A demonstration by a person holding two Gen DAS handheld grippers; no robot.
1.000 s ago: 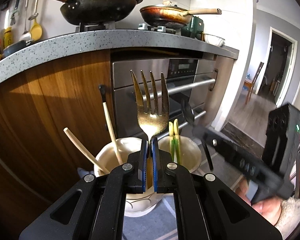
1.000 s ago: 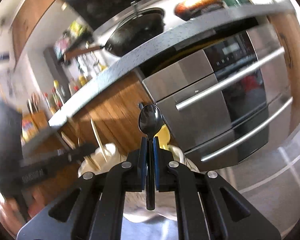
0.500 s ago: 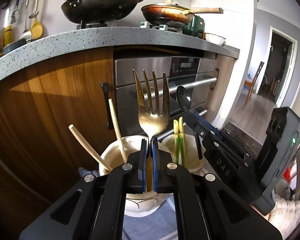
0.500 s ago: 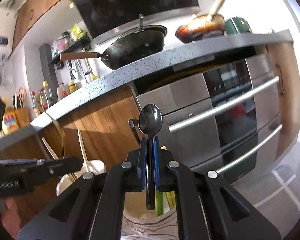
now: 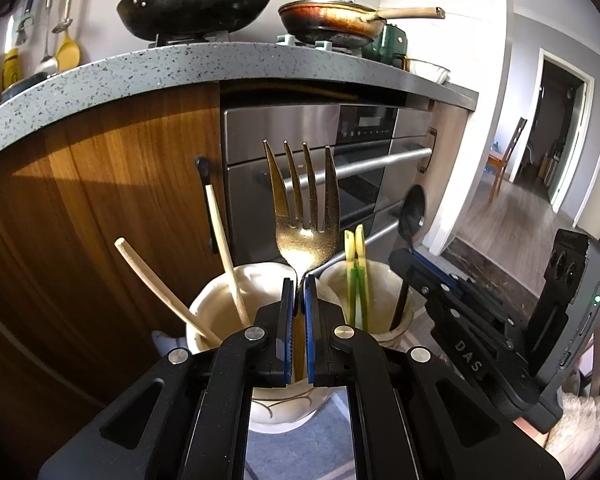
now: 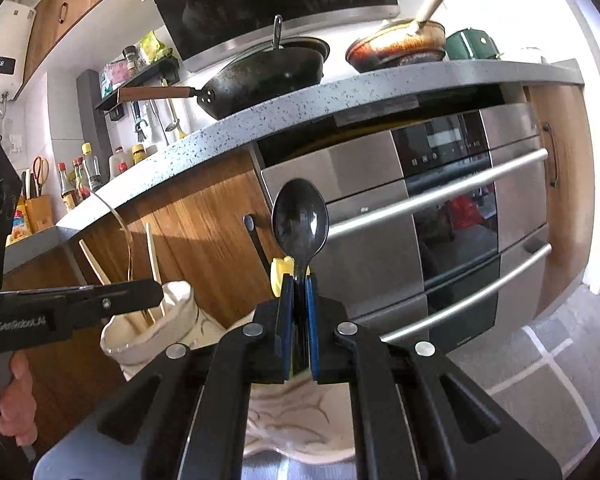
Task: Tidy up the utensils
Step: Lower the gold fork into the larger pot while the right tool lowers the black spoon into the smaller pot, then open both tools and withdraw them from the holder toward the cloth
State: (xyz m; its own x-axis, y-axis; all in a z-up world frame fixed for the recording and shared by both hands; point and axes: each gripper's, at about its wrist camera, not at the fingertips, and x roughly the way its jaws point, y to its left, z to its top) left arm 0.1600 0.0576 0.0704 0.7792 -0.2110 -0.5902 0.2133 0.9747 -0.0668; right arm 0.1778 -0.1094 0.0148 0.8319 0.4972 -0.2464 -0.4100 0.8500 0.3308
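My left gripper [image 5: 298, 284] is shut on a gold fork [image 5: 305, 220], tines up, over the left cream holder [image 5: 220, 300], which has wooden chopsticks [image 5: 224, 248] in it. My right gripper [image 6: 299, 280] is shut on a black spoon [image 6: 300, 224], bowl up, above the right cream holder [image 6: 300, 420]. In the left wrist view the spoon [image 5: 412, 216] has its handle down inside the right holder [image 5: 384, 276], beside yellow-green utensils [image 5: 358, 272]. The left holder [image 6: 156, 320] also shows in the right wrist view.
Behind the holders stand a wooden cabinet [image 5: 100, 184] and a steel oven with bar handles [image 6: 440, 196]. Above is a speckled counter [image 5: 180, 68] with a black wok [image 5: 196, 4] and a frying pan [image 5: 332, 20]. The holders stand on a blue-grey mat [image 5: 292, 452].
The right gripper has come in from the right and lowered the black spoon's handle into the right holder. The left gripper has held the fork nearly still over the left holder.
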